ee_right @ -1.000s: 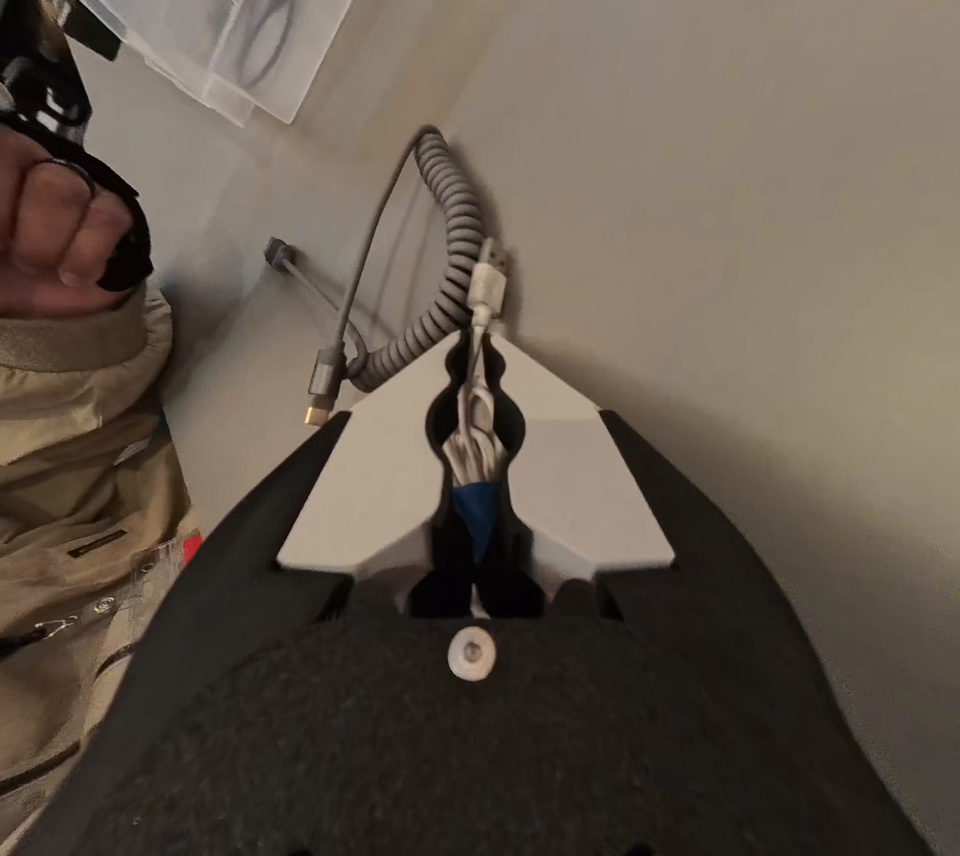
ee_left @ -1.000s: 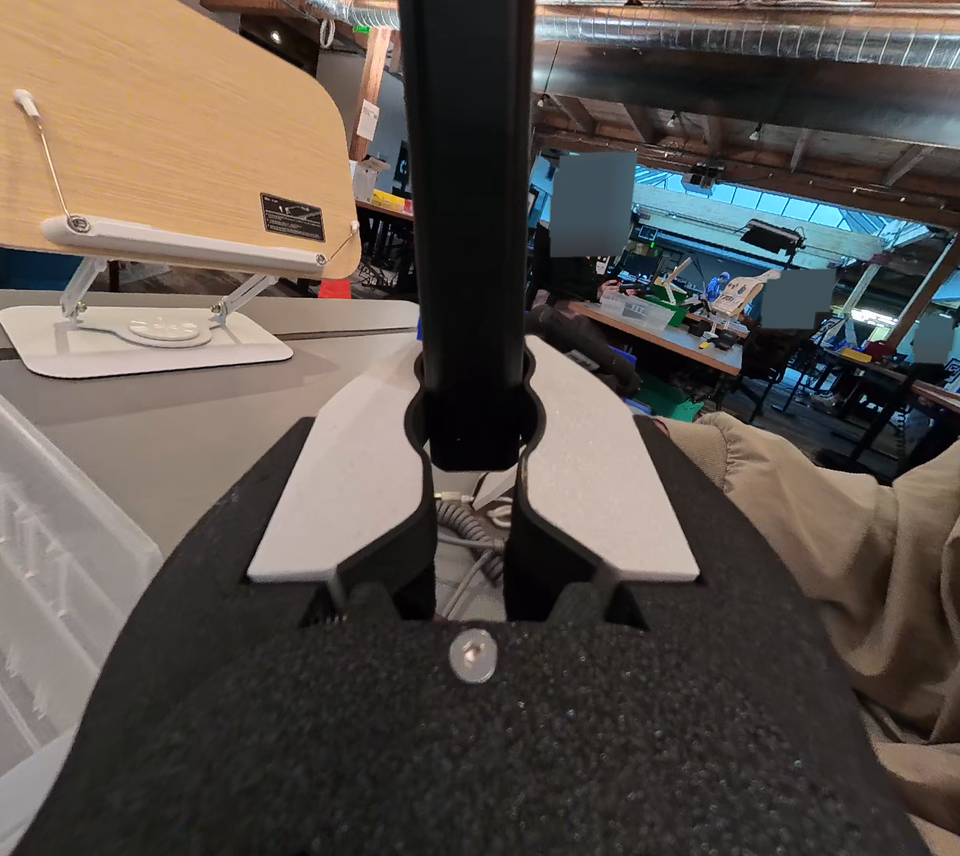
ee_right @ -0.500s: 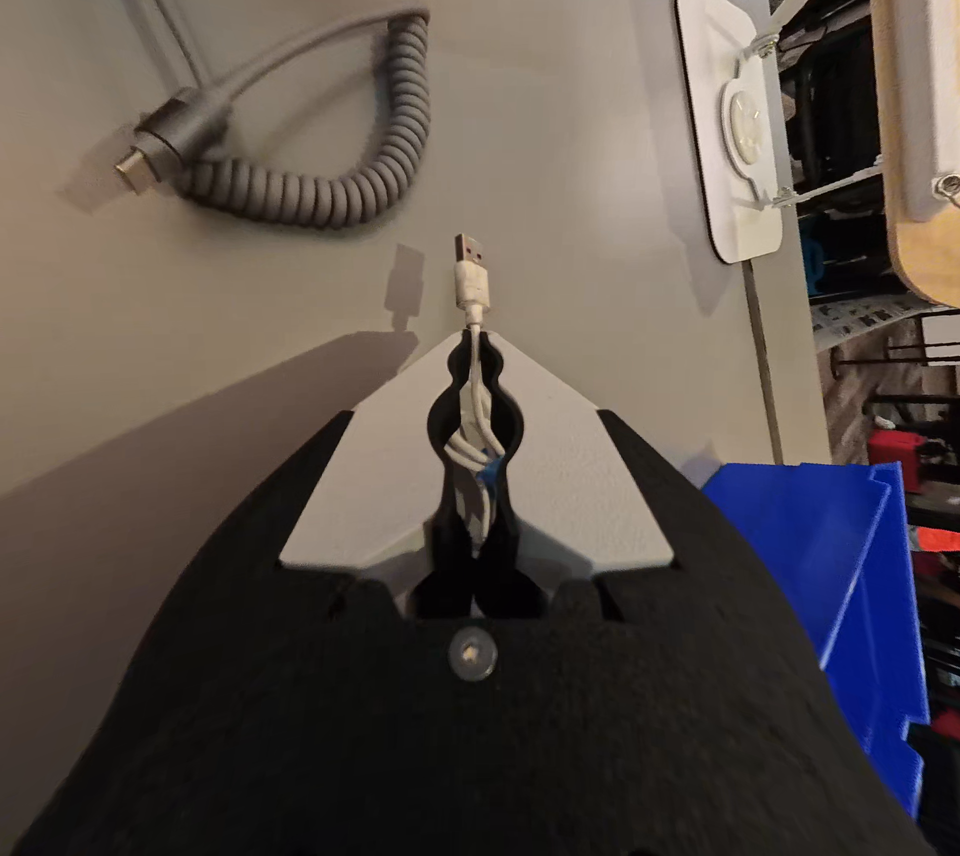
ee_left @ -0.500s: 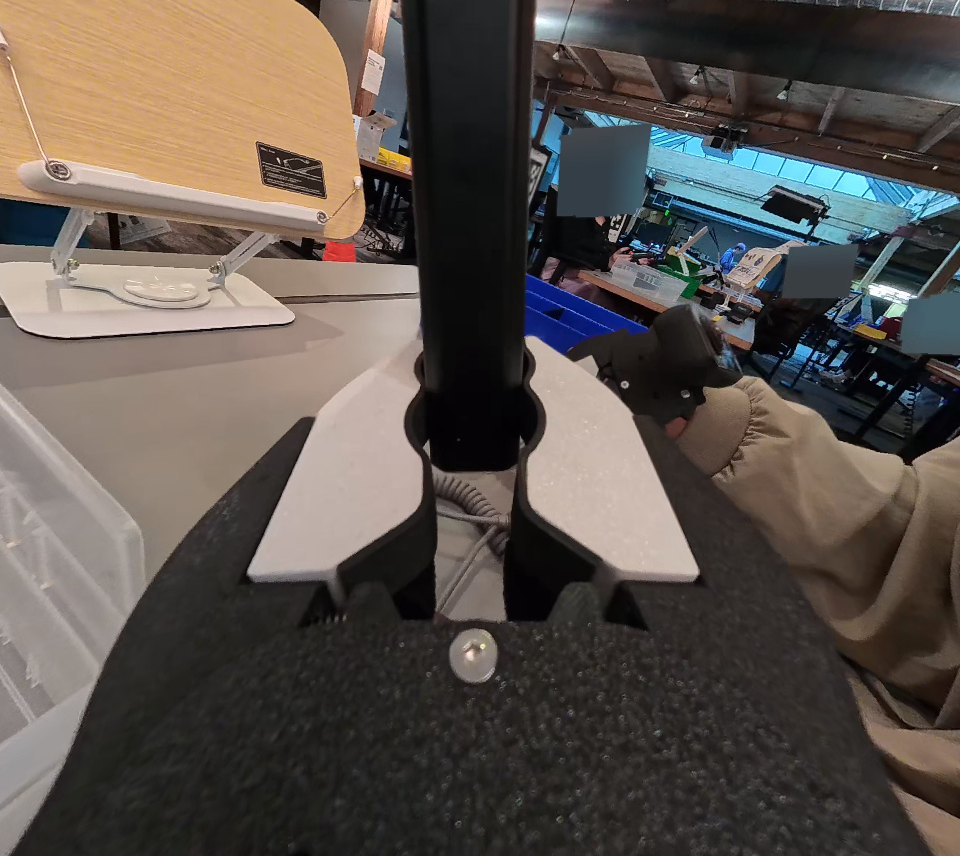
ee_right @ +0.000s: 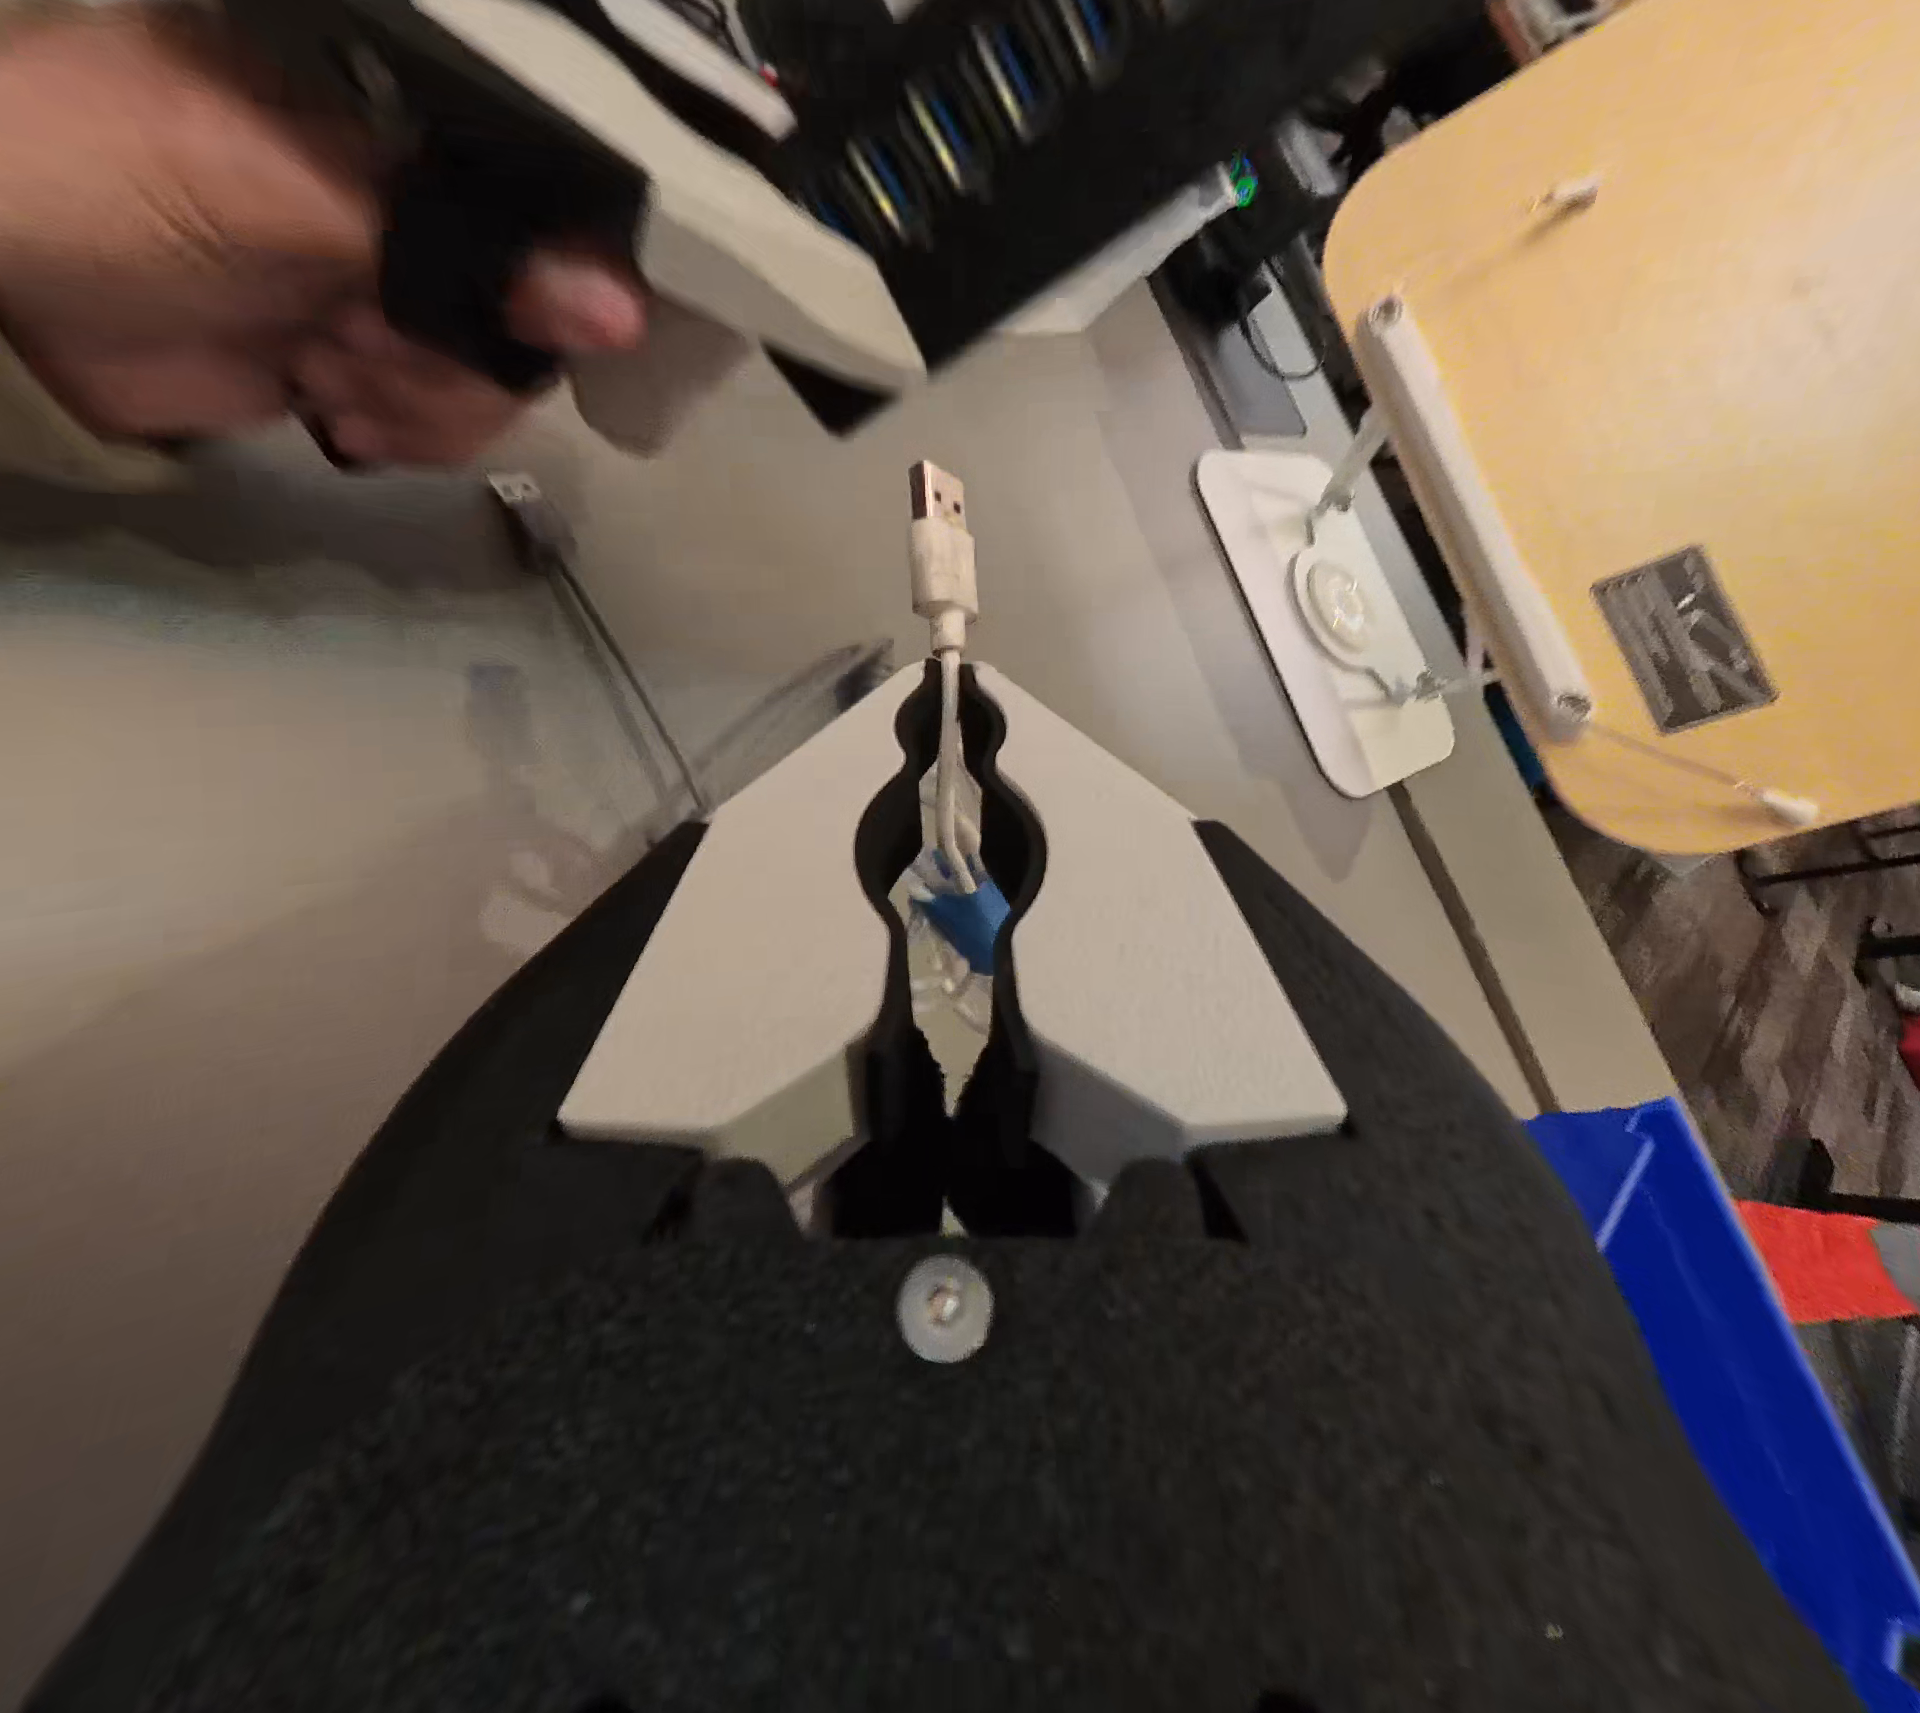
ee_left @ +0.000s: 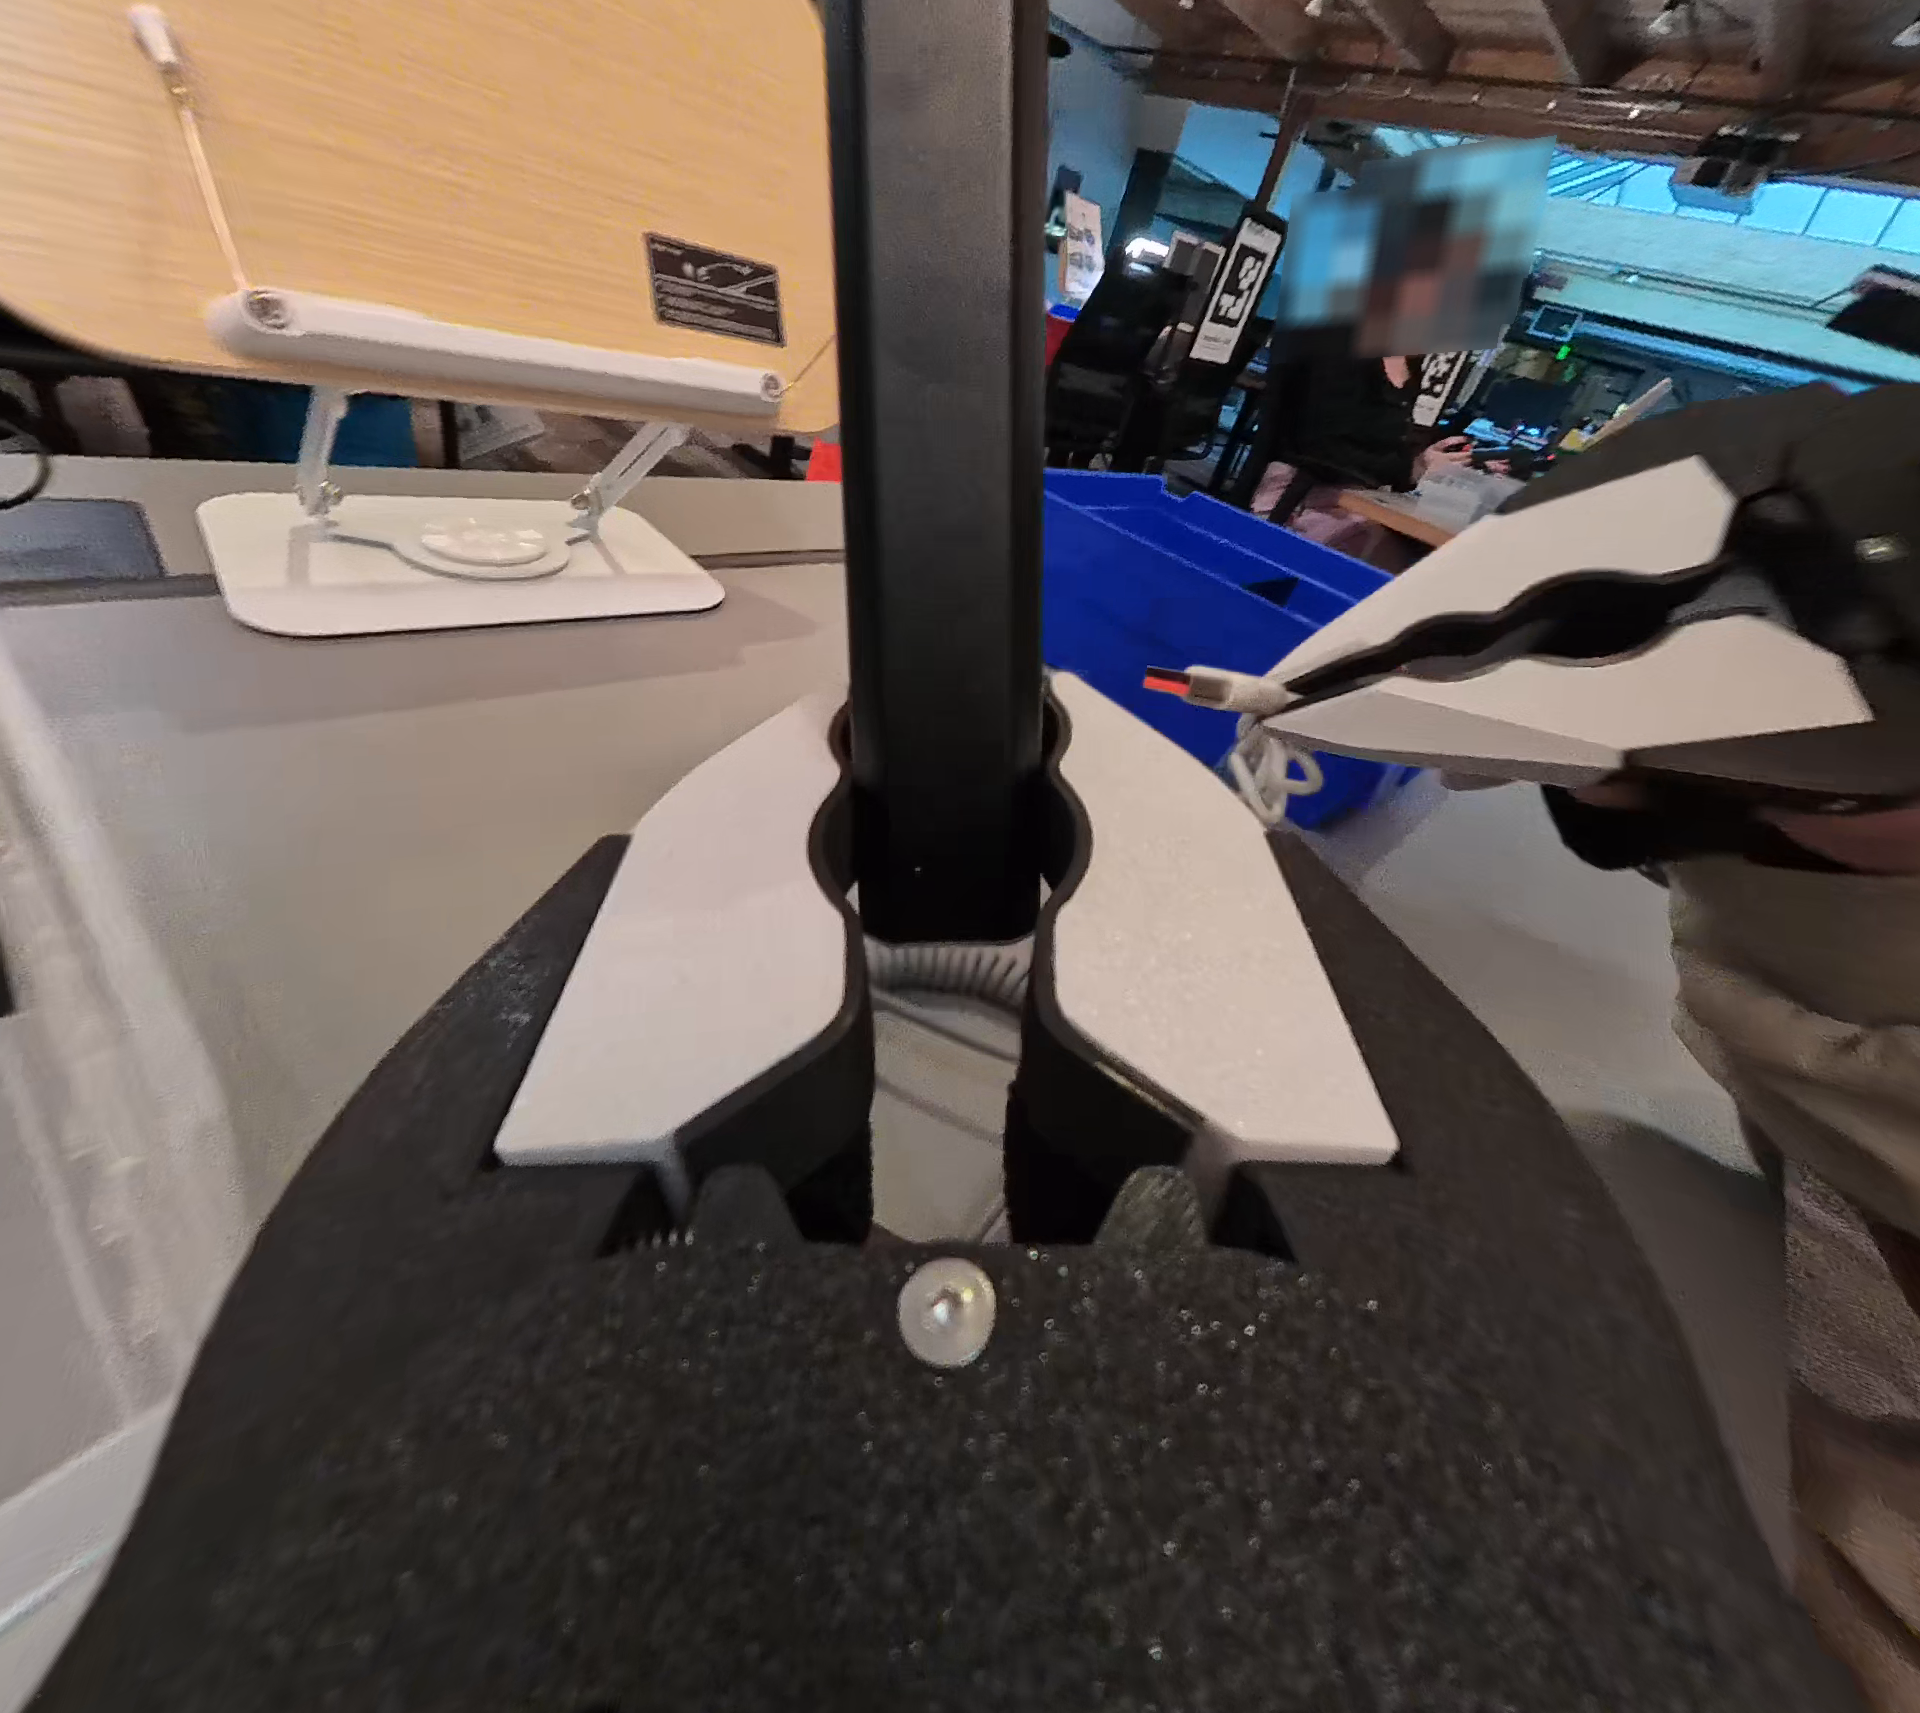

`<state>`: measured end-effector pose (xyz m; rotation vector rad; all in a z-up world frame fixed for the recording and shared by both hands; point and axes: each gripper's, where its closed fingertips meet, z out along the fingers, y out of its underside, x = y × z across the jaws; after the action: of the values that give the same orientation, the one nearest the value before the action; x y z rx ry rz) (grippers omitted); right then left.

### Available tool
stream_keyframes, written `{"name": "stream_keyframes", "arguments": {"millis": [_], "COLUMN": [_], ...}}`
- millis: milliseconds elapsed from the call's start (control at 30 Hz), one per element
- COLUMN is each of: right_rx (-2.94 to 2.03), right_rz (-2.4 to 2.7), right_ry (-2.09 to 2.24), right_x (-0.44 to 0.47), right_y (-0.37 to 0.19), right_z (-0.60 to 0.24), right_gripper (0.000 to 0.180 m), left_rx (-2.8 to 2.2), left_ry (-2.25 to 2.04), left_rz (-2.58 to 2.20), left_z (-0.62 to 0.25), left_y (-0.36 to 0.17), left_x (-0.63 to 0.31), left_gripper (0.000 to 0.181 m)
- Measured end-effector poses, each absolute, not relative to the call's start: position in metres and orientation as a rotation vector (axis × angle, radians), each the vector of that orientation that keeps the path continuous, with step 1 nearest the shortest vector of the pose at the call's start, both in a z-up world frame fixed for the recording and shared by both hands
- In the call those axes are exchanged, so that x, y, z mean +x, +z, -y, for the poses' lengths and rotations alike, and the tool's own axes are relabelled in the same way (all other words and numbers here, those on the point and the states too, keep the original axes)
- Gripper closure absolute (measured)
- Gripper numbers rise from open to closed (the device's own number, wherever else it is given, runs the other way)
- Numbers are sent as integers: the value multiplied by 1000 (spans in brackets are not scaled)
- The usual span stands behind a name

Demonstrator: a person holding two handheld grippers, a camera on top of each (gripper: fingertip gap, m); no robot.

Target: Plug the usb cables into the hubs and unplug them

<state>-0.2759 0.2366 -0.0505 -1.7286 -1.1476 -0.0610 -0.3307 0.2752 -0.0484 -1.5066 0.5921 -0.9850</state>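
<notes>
The left gripper (ee_left: 948, 790) is clamped on a long black hub (ee_left: 935, 313) that stands up through the centre of the frame. At the right edge, the right gripper (ee_left: 1273, 707) pinches a white usb cable (ee_right: 943, 567), plug pointing left toward the hub, above the grey table (ee_left: 416, 780).

You've got a tilted wood-top stand (ee_left: 416, 105) on its white base (ee_left: 457, 562) on the grey table (ee_left: 312, 780); blue bin (ee_left: 1153, 562) right of it.

Workshop: exposed timber ceiling beams (ee_left: 1455, 16); cluttered workbenches (ee_left: 1403, 510) behind.
</notes>
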Motion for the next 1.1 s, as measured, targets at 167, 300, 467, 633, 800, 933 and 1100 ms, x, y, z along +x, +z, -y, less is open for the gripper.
{"name": "stream_keyframes", "arguments": {"millis": [167,300,467,633,800,933,1100], "right_rx": [-1726,-2065,-2333,-2316,-1872,-1864,-1821], "right_rz": [1073,1025,1034,886,584,376,309], "right_ry": [-194,-84,-156,103,831,1082,1094], "right_x": [-266,-215,-170,-186,-259,-275,-270], "right_y": [-25,-71,-172,-178,-54,-39,-37], "right_z": [-239,-248,-262,-268,-259,-267,-269], "right_gripper": [177,177,177,144,105,86,98], "left_rx": [-1490,-1492,-1459,-1472,-1476,-1509,-1536], "left_ry": [-999,-1187,-1356,-1310,-1220,-1175,-1085], "left_rz": [-684,-590,-495,-533,-621,-709,-773], "left_z": [-264,-261,-262,-258,-250,-241,-238], "left_y": [-52,-47,-41,-44,-49,-63,-73], "left_x": [-305,-306,-314,-312,-299,-282,-275], "left_gripper": [151,151,151,151,151,151,151]}}
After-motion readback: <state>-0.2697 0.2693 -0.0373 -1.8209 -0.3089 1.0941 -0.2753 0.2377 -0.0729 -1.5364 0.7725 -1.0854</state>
